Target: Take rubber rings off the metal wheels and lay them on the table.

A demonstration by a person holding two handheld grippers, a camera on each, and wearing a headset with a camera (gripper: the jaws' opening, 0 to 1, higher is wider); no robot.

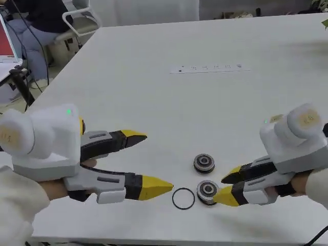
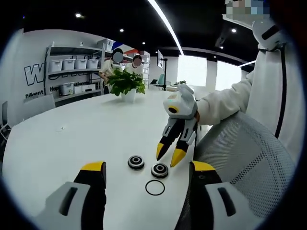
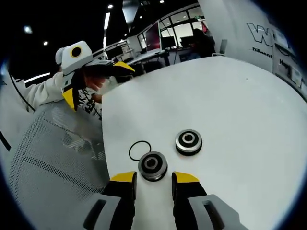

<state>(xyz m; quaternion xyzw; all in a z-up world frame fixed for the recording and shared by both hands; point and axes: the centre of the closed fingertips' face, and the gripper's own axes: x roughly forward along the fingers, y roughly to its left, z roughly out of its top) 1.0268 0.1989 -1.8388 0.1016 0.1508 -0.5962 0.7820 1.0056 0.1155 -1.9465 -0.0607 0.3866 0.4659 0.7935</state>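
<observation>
The left hand-held gripper (image 1: 147,161) is being held low over the near left of the white table (image 1: 154,97), its yellow-tipped jaws spread wide with nothing between them. The right hand-held gripper (image 1: 224,187) is being held at the near right, its jaws parted by a narrow gap and gripping nothing. Its tips are being pointed at the nearer metal wheel (image 1: 207,189), which is lying flat just ahead of them; whether the lower tip is touching it cannot be told. The second metal wheel (image 1: 204,163) is lying flat just beyond, near the first but apart from it. One black rubber ring (image 1: 183,198) is lying loose and flat on the table, just left of the nearer metal wheel, between the two grippers. Whether either wheel is carrying a ring on its rim cannot be told. In the left gripper view a potted plant (image 2: 125,82) is being seen at the table's far end.
</observation>
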